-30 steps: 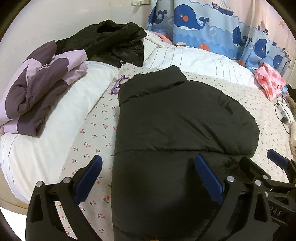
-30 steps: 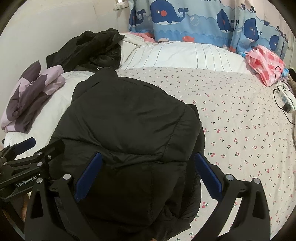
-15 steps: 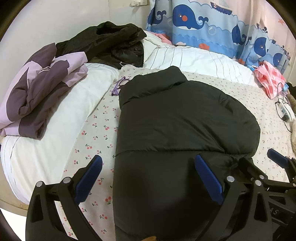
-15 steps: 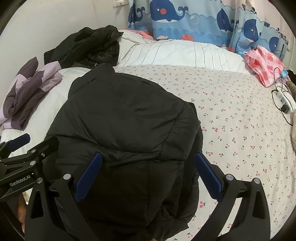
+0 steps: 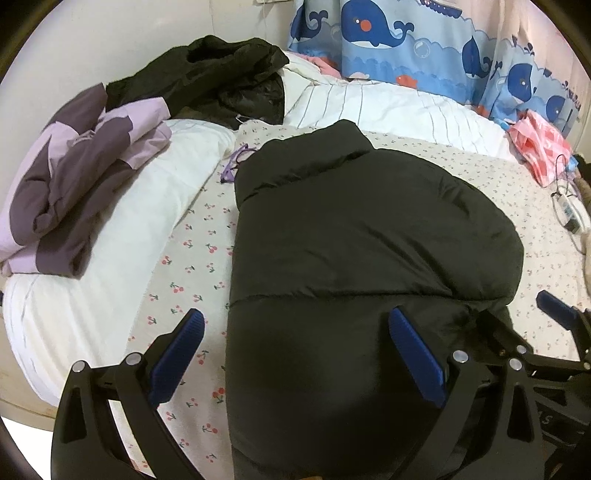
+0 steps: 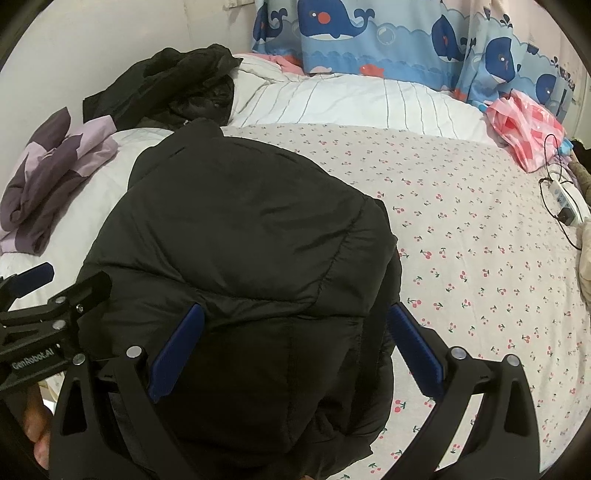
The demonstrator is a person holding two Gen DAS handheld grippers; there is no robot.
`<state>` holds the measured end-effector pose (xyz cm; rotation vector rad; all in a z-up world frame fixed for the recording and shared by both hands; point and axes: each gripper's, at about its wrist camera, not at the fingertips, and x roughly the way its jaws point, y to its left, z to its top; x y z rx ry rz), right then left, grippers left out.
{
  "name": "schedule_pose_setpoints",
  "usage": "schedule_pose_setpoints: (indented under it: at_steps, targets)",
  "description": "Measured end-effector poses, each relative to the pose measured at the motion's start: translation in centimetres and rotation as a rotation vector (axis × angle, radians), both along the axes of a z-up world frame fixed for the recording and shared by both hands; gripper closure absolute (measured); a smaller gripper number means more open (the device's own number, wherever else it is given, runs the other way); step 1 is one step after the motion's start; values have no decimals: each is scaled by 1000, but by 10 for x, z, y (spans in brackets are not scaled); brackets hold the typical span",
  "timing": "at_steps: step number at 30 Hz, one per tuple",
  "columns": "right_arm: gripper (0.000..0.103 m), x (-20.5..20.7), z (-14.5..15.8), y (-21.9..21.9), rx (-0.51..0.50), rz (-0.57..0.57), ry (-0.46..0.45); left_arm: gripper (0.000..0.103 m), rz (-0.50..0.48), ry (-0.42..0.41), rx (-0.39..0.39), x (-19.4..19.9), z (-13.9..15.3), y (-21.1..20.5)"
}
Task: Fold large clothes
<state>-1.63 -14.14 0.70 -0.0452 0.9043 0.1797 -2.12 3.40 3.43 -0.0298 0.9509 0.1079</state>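
Beside left tool (image 5: 295, 354), possibly glasses (image 5: 236, 162)

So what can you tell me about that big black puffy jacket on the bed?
The black puffy jacket looks like smooth, slightly shiny quilted fabric with stitched seams across it. It lies flat on the cherry-print sheet, collar pointing away toward the striped duvet, and looks partly folded, one side doubled over. Both open grippers, left and right, sit over its near end without pinching it.

Home bedroom: bed with cherry-print sheet (image 6: 480, 258), white striped duvet (image 6: 351, 99), blue whale-print curtain (image 6: 369, 33) behind it, crumpled purple-and-lilac garment (image 5: 74, 177) and white power strip (image 6: 565, 206) lying on the bed.
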Motion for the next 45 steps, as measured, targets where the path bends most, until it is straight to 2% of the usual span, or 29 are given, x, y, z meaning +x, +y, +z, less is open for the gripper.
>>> schedule_pose_setpoints:
  at_steps: [11,20,45]
  targets:
    - [7,0,-1,1,-9,6,-1,7,-20,-3,-58,-1,2,7]
    - [7,-1,4,-4,9,-7,-18,7,-39,-20,-9,-3,5,1]
    - [7,-1,5,-7,14,-14,-19,7,-64,-35,7,-6,7,-8]
